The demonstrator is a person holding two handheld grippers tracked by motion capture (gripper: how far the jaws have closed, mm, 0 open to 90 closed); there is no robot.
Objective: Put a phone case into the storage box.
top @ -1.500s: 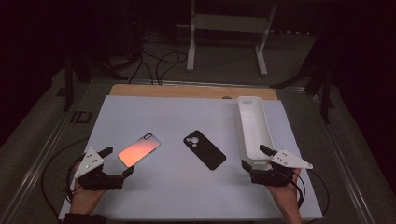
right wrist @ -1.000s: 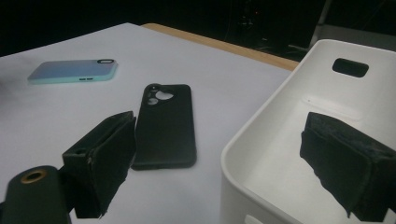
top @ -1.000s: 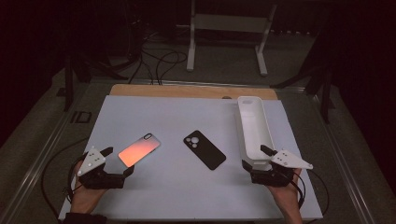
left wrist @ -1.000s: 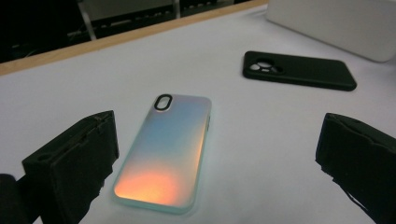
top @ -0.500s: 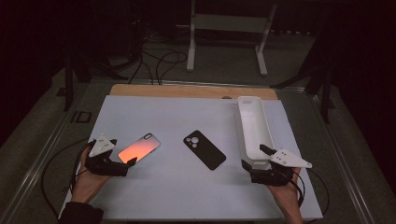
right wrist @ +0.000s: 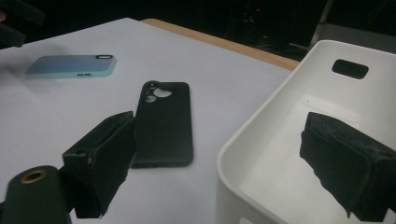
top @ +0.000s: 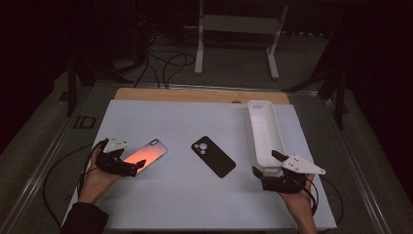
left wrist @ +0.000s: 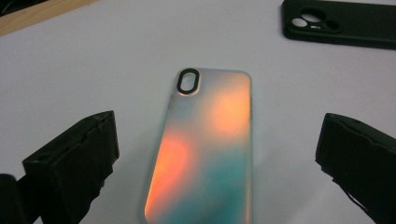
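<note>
Left tool (top: pixel 139 166) jaws spread apart, straddling the near end of the iridescent orange-teal phone case (top: pixel 146 154) lying flat on the white desk (top: pixel 165 204). Right tool (top: pixel 267 163) jaws apart at the near end of the long white plastic tray (top: pixel 263 131).

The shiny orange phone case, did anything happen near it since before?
The left gripper moved forward to the iridescent orange phone case; its open jaws now stand on either side of the case's near end, not yet closed on it. The case itself stayed put, as did the black phone case, the long white plastic tray and the open right gripper at the tray's near end.
</note>
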